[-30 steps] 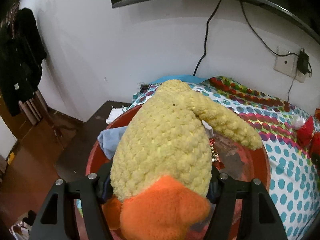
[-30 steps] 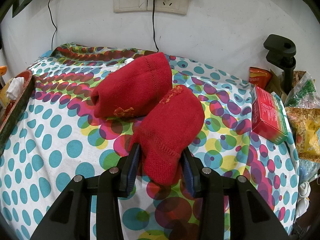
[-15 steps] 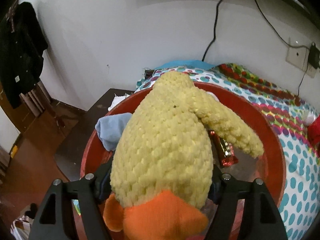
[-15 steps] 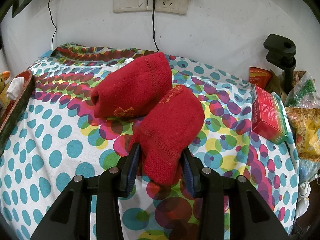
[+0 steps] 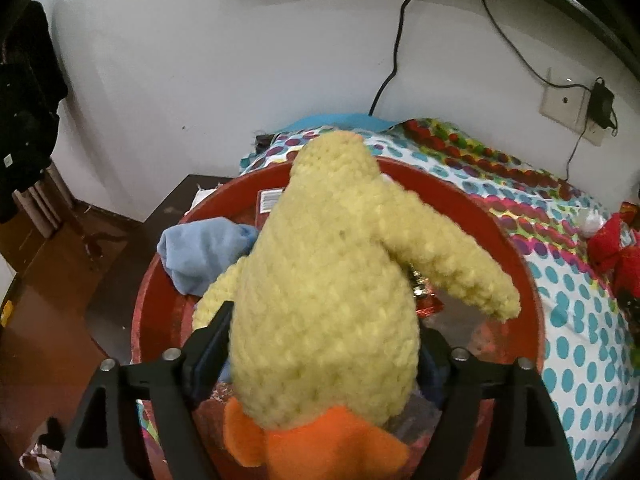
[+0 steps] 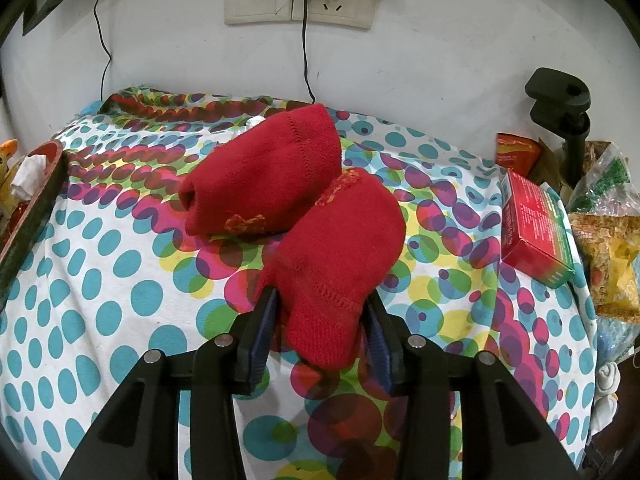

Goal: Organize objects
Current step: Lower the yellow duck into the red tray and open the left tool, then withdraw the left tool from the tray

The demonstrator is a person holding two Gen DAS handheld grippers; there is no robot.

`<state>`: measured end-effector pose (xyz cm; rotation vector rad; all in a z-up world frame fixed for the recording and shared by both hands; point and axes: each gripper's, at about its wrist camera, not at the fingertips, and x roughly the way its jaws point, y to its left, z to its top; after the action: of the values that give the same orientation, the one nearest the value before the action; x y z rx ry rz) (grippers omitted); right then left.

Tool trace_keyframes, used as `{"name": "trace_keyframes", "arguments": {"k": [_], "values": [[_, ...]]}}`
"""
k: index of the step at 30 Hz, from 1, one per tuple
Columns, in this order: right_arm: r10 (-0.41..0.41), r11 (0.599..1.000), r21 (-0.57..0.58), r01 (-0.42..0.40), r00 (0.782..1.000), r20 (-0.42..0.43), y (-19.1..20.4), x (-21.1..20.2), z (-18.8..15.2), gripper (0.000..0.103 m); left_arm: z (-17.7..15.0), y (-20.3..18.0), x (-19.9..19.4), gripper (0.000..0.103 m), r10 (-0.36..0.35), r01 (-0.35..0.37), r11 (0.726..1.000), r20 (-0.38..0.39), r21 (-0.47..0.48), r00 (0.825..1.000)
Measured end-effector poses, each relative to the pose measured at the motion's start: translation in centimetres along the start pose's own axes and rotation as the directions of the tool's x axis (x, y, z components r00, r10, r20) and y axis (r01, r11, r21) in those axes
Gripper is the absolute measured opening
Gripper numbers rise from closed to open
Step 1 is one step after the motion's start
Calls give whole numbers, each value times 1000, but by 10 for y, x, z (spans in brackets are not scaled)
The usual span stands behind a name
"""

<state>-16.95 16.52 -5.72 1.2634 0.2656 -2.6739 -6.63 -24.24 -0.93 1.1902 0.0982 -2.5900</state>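
Your left gripper [image 5: 320, 354] has just been opening; its jaws stand wide, the left pad now clear of the yellow crocheted duck [image 5: 320, 280] between them, the right pad hidden behind it. The duck, orange-footed with one wing out, sits over the red basin [image 5: 520, 264] at the bedspread's left edge, lower and deeper in than a second ago, beside a blue cloth [image 5: 200, 252]. Your right gripper [image 6: 320, 332] clamps the cuff of the nearer red sock [image 6: 336, 256], which lies mid-bedspread [image 6: 100, 280] touching the other red sock [image 6: 264, 176], unmoved.
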Motion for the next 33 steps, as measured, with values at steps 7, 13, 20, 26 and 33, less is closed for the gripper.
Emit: {"name": "trace_keyframes", "arguments": {"k": [7, 13, 20, 26, 33], "values": [[0, 1000, 0, 0, 1000, 0, 1, 0, 0, 42, 3, -14, -7, 95, 5, -7, 998, 22, 57, 1000], [0, 1000, 0, 0, 1000, 0, -1, 1, 0, 42, -1, -15, -13, 95, -28, 27, 998, 2, 59, 1000], [-7, 1000, -6, 7, 1000, 2, -1, 1, 0, 43, -10, -18, -30, 95, -50, 49, 997, 22, 63, 999], [-3, 1000, -13, 3, 1000, 9, 0, -2, 0, 42, -26, -18, -50, 95, 44, -48, 997, 64, 59, 997], [-8, 1000, -7, 8, 1000, 14, 3, -4, 1, 41, -49, -26, -78, 95, 118, -133, 984, 124, 118, 985]]}}
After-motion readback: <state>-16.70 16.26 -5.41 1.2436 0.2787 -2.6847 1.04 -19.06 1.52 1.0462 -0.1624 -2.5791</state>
